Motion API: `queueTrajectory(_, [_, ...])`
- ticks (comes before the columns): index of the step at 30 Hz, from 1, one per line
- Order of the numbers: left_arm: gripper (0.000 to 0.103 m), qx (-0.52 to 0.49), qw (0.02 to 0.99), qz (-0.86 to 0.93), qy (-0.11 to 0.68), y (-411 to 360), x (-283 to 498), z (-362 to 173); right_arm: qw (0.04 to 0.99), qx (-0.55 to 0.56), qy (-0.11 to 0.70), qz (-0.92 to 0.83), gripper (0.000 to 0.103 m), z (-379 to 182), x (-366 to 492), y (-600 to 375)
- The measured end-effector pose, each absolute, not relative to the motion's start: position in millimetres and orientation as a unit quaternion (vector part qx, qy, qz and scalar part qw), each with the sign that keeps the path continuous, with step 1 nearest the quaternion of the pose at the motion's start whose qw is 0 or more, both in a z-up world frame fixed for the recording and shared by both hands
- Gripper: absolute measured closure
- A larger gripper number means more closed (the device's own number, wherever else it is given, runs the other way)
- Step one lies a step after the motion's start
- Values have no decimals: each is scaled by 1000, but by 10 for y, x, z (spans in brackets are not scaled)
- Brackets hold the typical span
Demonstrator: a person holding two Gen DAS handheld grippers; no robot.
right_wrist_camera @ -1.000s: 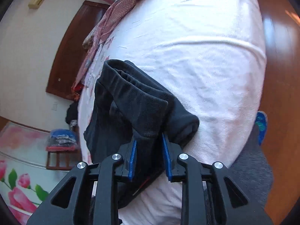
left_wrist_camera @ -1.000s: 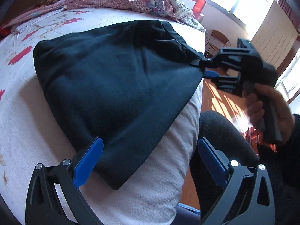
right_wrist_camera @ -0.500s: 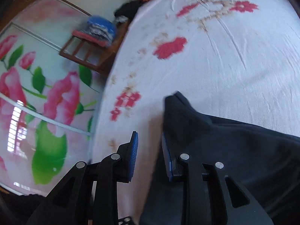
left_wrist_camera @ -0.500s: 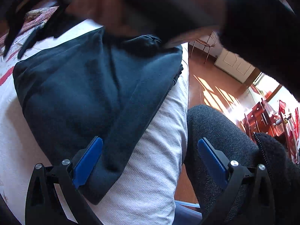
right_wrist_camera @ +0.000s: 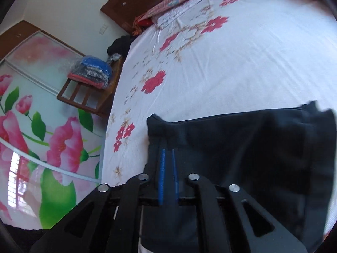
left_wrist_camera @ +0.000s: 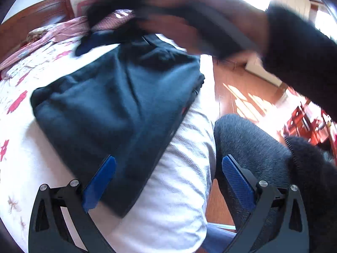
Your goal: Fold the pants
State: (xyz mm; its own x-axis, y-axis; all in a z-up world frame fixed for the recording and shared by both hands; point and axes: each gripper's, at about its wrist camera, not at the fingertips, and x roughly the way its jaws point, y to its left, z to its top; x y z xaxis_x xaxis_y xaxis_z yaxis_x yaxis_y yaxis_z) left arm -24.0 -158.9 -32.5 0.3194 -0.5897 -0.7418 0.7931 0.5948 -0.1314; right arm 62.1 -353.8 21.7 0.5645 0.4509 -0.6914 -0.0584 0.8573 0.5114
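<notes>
Pants [left_wrist_camera: 109,105] are lying doubled over in a dark slab on the bed [right_wrist_camera: 231,63], close to its near edge and right in front of the person's leg [left_wrist_camera: 248,139]. The fold is looking laid down, so I'm reading this as the letting-go and tidying part of the step, with maybe one more fold across to come.

The right gripper [right_wrist_camera: 167,154] is hovering over the left end of the cloth. Its jaws have just been moving, and they're showing drawn together to a thin slit, with no cloth clearly pinched between them. The left gripper [left_wrist_camera: 168,160] is hanging at the near edge with its jaws wide apart, gripping nothing, one pad just beside the near hem.

Next up, I'm guessing a corner needs picking out. The far-left corner is lying flat and exposed, while the right end is looking bunched and wants smoothing.

Plenty of bare sheet is stretching away on the far side. The near side is dropping off to the floor [left_wrist_camera: 231,80], and a pink quilt [left_wrist_camera: 63,27] is heaped well beyond
</notes>
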Motion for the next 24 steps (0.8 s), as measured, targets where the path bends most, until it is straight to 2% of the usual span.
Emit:
queueTrajectory(1, [2,107,809,-431,386,-1462,-202,-243,874,217,419,115,25,263,452,-3754])
queueTrajectory(2, [2,86,815,-424,385,-1322,-120,-208,883,219,401,106,21,272,334,-3942])
queueTrajectory(4, [2,23,819,-399,413,-1057,168,-197,886,227,398,71,21,205,191,-4291])
queueTrajectory(9, [2,-208,792,-329,471,-461,919,-462,861,287,416,57,21,-227,129,-4801])
queueTrajectory(11, [2,-254,764,-323,498,-424,1068,-633,846,302,434,63,21,-417,139,-4805])
queueTrajectory(15, [2,-318,718,-341,517,-501,1099,-865,825,360,427,87,18,-658,92,-4879])
queueTrajectory(24, [2,-338,703,-338,526,-581,1140,-914,786,447,400,150,12,-898,-57,-5048])
